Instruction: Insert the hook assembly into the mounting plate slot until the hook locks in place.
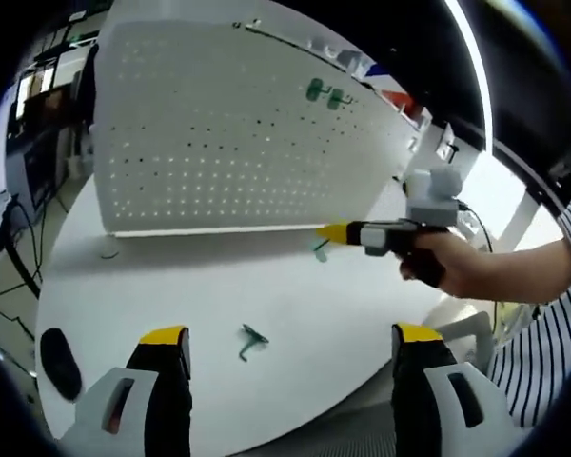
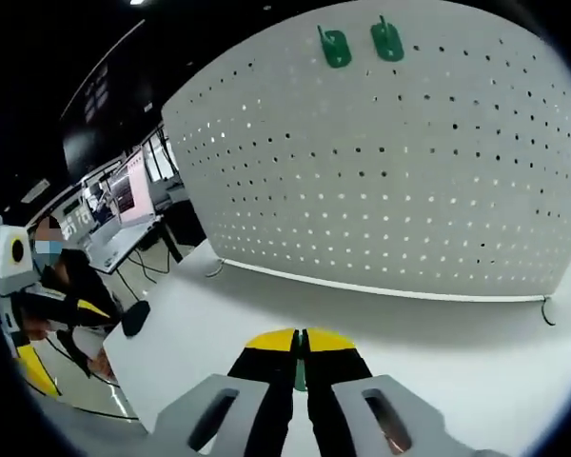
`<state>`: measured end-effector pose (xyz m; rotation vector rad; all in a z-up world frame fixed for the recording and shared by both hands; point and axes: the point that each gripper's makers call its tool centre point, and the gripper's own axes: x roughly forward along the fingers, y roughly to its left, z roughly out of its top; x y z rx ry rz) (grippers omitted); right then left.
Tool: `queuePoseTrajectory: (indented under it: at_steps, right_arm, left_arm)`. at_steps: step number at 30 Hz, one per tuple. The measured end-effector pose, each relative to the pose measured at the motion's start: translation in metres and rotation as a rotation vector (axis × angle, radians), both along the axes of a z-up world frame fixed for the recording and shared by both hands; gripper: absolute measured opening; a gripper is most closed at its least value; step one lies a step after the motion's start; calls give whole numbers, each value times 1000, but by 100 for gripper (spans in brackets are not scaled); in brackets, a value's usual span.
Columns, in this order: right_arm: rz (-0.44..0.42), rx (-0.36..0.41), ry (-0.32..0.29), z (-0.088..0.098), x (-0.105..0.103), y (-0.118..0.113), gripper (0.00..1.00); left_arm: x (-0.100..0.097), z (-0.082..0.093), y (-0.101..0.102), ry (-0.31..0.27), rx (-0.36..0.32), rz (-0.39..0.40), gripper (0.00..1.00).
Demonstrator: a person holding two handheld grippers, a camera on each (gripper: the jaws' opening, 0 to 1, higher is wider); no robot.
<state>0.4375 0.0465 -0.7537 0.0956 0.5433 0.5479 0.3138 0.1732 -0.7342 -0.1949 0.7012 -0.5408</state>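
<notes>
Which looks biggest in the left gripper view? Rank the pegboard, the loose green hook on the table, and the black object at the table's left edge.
1. Pegboard
2. Black object
3. Green hook
The last two sit nearer the camera, so their true sizes are unsure.

A dark ceiling carries a light strip [image 1: 468,57]; desks with what may be monitors [image 2: 124,195] stand behind.

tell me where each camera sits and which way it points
Left gripper view: rides the left tongs, jaws apart, facing the table, a green hook, the pegboard, plus the right tongs in a hand.
Right gripper view: rides the right tongs, shut on a green piece, facing the pegboard.
Shared: pegboard, two mounted hooks.
</notes>
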Motion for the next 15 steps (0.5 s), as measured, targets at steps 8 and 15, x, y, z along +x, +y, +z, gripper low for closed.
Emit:
queuePoseTrajectory:
  at_steps: [8,15]
  right_arm:
    - [-25,104,-58,40,-8,-4,0]
    - [-25,189,-77,66,-21,-4,0]
  left_arm:
    - [9,0,-18,17,-29,-30,87]
    - [19,6,-31,19,-62,-33,87]
